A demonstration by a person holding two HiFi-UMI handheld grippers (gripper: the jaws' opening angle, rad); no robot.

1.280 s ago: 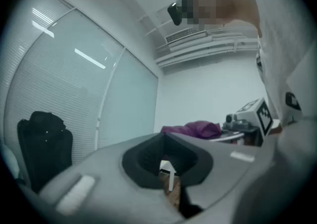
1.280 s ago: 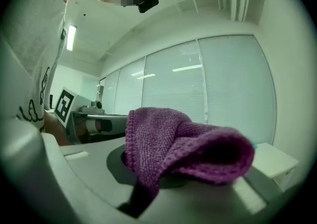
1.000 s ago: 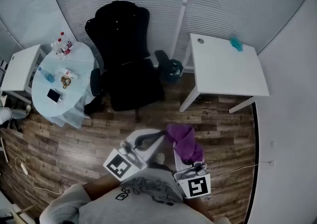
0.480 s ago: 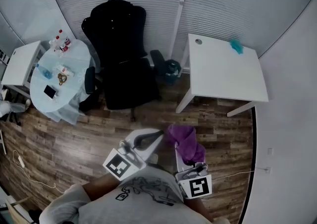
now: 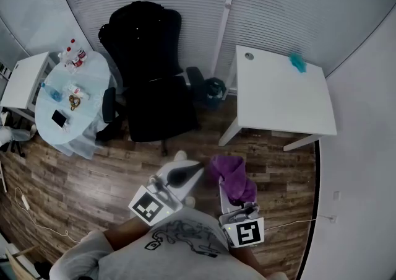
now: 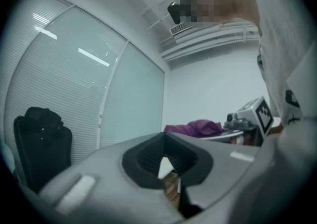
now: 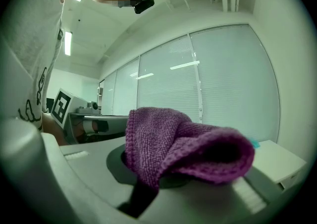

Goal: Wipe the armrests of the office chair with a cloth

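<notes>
the wiping itself had not begun. the right gripper point(image 5: 235, 201) was clamped shut on the purple cloth point(image 5: 232, 176), which bunched up over and ahead of its jaws and drooped off their far side; in the right gripper view the cloth point(image 7: 183, 148) filled the space at the jaws and hid their tips. so having the cloth in hand counted as done.

the left gripper point(image 5: 189, 171) sat just beside the right one, at its left, with its jaws brought together and nothing between them; only a small opening showed through the grooved pads in the left gripper view.

the office chair point(image 5: 151, 80) stood well ahead of both grippers, apart from them, with bare wooden floor point(image 5: 93, 173) between. it also showed far off at the left of the left gripper view point(image 6: 42, 143). its two armrests, one ahead and left of the left gripper point(image 5: 109, 102) and one more nearly straight ahead point(image 5: 195, 78), were both untouched by the cloth.

a white surface point(image 5: 281, 93) lay ahead and right of the right gripper, and a round surface point(image 5: 65, 118) with small items lay far left of the left gripper.

as a judgement: the approach to the chair, then the wiping of each armrest in turn, was all left to do.
</notes>
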